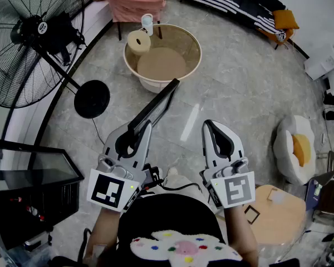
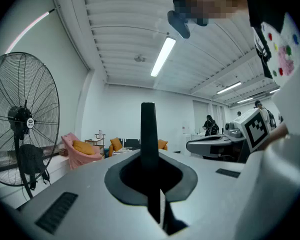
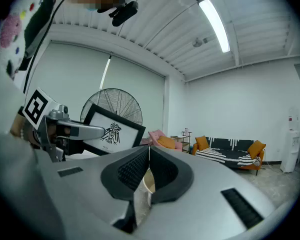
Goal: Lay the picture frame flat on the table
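Above the floor (image 1: 239, 88), short of the round tabletop (image 1: 196, 48), your left gripper (image 1: 139, 131) has its fingers clamped on one edge of the picture frame (image 1: 157, 102) — the frame is held in the air, seen edge-on from the head view, its far end pointing toward the tabletop's near rim. Your right gripper (image 1: 212, 125) is level beside it — fingers pressed together, apart from the frame.

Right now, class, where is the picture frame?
In the head view, left of centre: the picture frame is clamped edge-on in the left gripper, held in the air above the floor, its far end pointing toward the round table.
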The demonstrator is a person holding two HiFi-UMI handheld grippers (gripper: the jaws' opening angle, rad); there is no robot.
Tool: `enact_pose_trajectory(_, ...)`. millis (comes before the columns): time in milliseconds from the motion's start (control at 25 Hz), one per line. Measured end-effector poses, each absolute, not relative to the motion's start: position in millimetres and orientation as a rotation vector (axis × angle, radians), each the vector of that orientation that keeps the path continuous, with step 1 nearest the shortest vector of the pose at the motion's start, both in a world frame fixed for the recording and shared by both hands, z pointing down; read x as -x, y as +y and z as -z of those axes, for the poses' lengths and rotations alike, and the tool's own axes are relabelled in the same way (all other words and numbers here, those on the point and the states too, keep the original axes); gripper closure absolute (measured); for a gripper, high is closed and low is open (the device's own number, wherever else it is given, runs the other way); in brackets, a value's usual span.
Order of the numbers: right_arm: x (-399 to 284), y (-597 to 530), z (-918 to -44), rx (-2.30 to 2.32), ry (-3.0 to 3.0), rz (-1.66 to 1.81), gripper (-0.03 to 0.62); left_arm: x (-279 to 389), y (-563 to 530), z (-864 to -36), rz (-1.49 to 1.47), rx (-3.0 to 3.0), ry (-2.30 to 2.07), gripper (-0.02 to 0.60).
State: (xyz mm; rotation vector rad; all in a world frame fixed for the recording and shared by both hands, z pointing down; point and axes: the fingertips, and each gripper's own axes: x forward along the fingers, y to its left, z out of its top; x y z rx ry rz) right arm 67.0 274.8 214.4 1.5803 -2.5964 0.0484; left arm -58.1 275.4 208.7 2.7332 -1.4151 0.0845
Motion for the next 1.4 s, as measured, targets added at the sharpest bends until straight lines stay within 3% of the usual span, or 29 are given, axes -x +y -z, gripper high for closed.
enact_pose_trajectory(1400, -41, 265, -203, -1.725, -2.573, -0.035, 0.559, 87, 266, -211, -0.066, -2.807, -1.327, 0.557)
